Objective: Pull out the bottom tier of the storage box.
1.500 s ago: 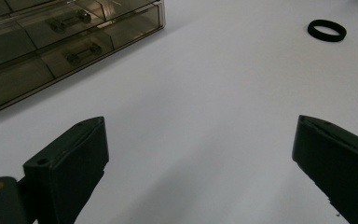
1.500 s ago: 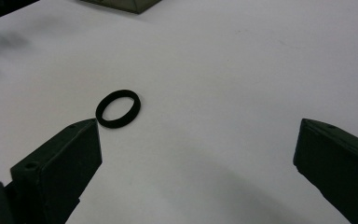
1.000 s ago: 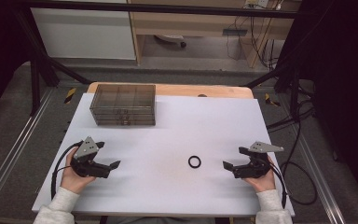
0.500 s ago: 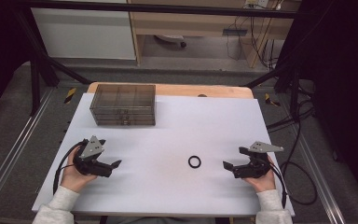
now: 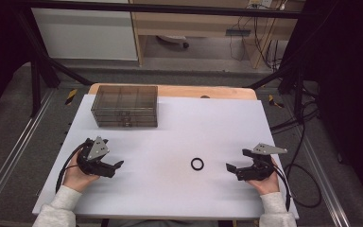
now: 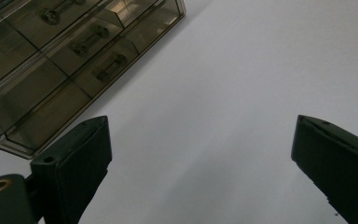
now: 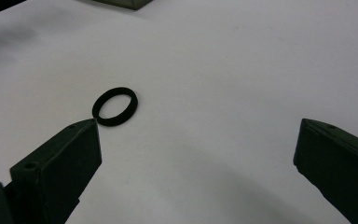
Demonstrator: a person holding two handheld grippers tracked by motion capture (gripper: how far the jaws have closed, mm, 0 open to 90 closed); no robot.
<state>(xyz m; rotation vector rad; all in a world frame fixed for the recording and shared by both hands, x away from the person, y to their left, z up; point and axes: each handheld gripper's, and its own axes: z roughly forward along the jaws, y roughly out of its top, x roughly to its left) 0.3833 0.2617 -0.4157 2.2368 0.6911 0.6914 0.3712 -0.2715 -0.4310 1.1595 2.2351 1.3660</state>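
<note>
- The small black rubber ring (image 5: 197,163) lies flat on the white tabletop (image 5: 208,127), untouched and unmoved since a second ago.
- The right gripper (image 5: 233,169) waits just beside it, jaws spread, empty.
- The left gripper (image 5: 114,167), also spread and empty, has barely shifted, well short of the smoky clear plastic drawer box (image 5: 125,105).

Bench (image 5: 217,123) with a white top sheet over a wooden board, the wood showing along the far edge. A smoky transparent drawer box (image 5: 125,105) stands at the far left of the sheet, its small handles visible in the left gripper view. A black ring (image 5: 197,164) lies flat right of centre, well apart from the box.
</note>
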